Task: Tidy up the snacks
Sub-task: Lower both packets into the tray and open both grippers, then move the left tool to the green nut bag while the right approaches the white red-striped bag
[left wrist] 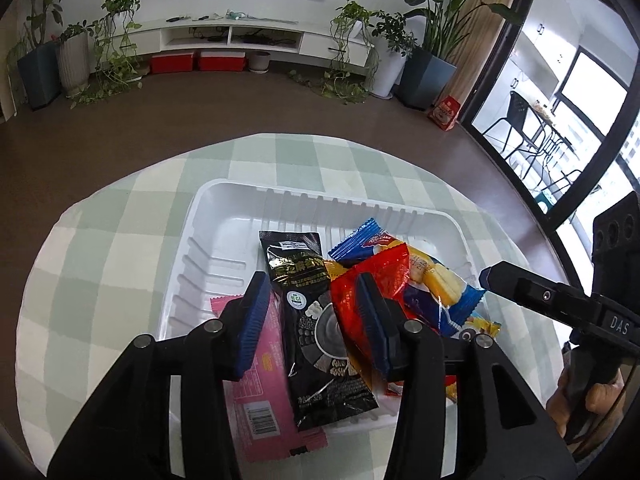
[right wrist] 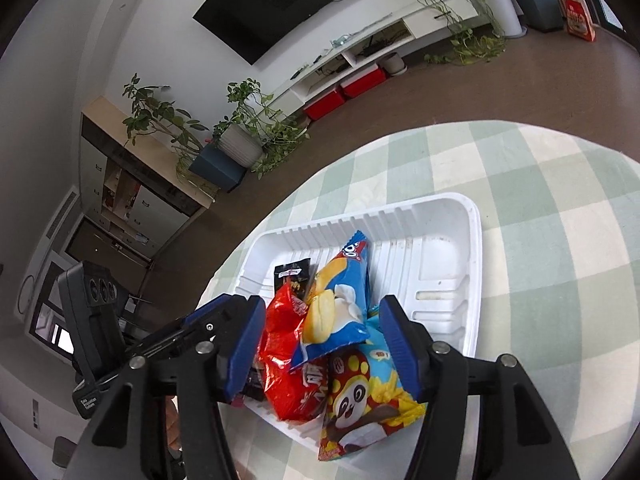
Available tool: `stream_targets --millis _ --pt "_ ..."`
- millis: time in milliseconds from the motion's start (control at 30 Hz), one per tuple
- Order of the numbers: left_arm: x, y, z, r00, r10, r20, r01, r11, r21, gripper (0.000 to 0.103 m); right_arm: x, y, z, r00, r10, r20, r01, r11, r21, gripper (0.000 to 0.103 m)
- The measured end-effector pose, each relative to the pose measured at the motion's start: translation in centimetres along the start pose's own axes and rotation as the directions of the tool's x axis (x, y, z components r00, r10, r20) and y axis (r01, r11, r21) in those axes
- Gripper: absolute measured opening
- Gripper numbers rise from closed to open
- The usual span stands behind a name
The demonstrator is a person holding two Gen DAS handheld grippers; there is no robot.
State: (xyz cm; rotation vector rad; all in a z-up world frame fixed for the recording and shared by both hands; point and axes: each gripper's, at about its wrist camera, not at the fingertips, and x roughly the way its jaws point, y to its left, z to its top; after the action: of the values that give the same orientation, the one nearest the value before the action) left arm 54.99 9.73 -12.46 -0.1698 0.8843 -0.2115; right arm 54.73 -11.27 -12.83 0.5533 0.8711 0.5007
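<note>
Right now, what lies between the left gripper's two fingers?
In the left wrist view, the black snack packet lies between the left gripper fingers, untouched, in the white tray.

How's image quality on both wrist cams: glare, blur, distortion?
Left wrist: sharp, strong fisheye bending of the table edge, windows blown out at right, glare on the red packet. Right wrist: sharp but tilted, dark corner vignette, shine on the red packet and white tray.

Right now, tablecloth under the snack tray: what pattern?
Pale green and cream checks on the tablecloth; clearest in the right wrist view, around the white tray.
</note>
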Motion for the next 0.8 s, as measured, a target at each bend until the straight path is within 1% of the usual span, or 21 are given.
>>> stream_targets --millis 133,233,467,567,700,767,800 --pt "-3.0 -0.5 -0.7 0.999 -0.010 0.034 0.010 1.000 0.000 0.043 -2.0 1.2 -0.8 1.000 -0.003 0.025 0.004 0.999 -0.045 0.064" --pt "-5.5 -0.8 -1.4 0.998 -0.022 0.053 0.023 1.000 -0.007 0.045 -3.8 2.6 -1.7 0.999 -0.002 0.043 0.005 0.997 -0.082 0.070" --pt "-11.9 -1.9 -4.4 0.996 -0.039 0.084 0.039 0.999 0.001 0.045 -8.0 5.7 -5.6 0.998 -0.011 0.054 0.022 0.981 -0.191 0.070" --pt "-14.6 -2.6 -6.4 0.995 -0.037 0.088 0.036 0.999 0.017 0.045 -9.3 6.7 -7.7 0.999 -0.016 0.040 0.026 0.970 -0.240 0.071" --pt "-17.6 -3.3 -9.3 0.995 -0.036 0.090 0.033 0.999 0.039 0.046 -10.4 7.8 -11.0 0.999 -0.047 0.010 0.048 0.950 -0.309 0.072" --pt "-18.8 -3.5 -10.9 0.996 -0.040 0.080 0.036 0.998 0.051 0.049 -10.4 8.0 -12.9 0.998 -0.065 -0.017 0.056 0.939 -0.340 0.072" --pt "-19.3 -3.7 -11.9 0.996 -0.039 0.075 0.035 0.998 0.061 0.049 -10.3 8.0 -13.6 0.997 -0.074 -0.030 0.059 0.934 -0.352 0.072"
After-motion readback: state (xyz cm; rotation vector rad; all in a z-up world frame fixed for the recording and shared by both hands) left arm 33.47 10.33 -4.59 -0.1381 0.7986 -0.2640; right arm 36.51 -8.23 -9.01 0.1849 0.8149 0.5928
